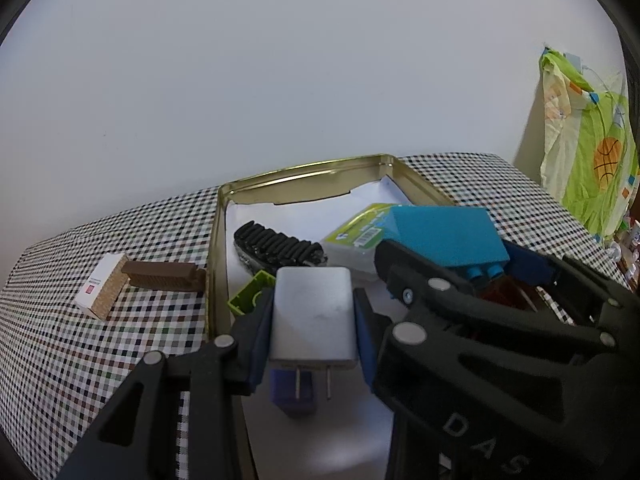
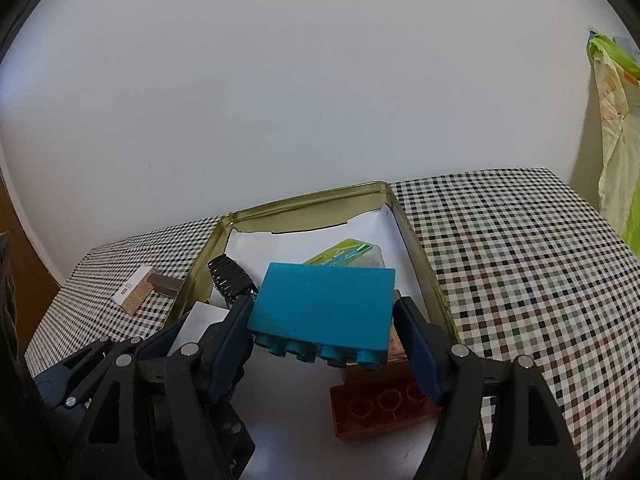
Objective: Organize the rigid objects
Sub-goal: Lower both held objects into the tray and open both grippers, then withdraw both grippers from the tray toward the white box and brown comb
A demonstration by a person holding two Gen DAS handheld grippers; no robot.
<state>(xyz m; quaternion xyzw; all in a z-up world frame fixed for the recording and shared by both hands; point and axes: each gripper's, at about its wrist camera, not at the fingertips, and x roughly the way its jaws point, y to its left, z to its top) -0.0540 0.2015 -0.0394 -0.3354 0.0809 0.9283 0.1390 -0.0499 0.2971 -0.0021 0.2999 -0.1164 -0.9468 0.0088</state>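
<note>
My left gripper (image 1: 314, 308) is shut on a silver plug adapter (image 1: 312, 316), prongs toward the camera, held over the near left part of the gold tin (image 1: 304, 170). My right gripper (image 2: 322, 304) is shut on a blue studded block (image 2: 324, 304), tilted with its studs facing down and toward me, above a red block (image 2: 380, 404) in the tin (image 2: 304, 200). Inside the tin lie a black ribbed clip (image 1: 280, 246), a green block (image 1: 248, 296), a green-labelled plastic case (image 1: 356, 236) and a purple piece (image 1: 288, 396) under the adapter.
Left of the tin, on the checkered tablecloth (image 1: 80, 340), lie a small white and cork box (image 1: 102, 286) and a brown ridged bar (image 1: 160, 274). A green patterned bag (image 1: 592, 148) hangs at the far right. A white wall stands behind the table.
</note>
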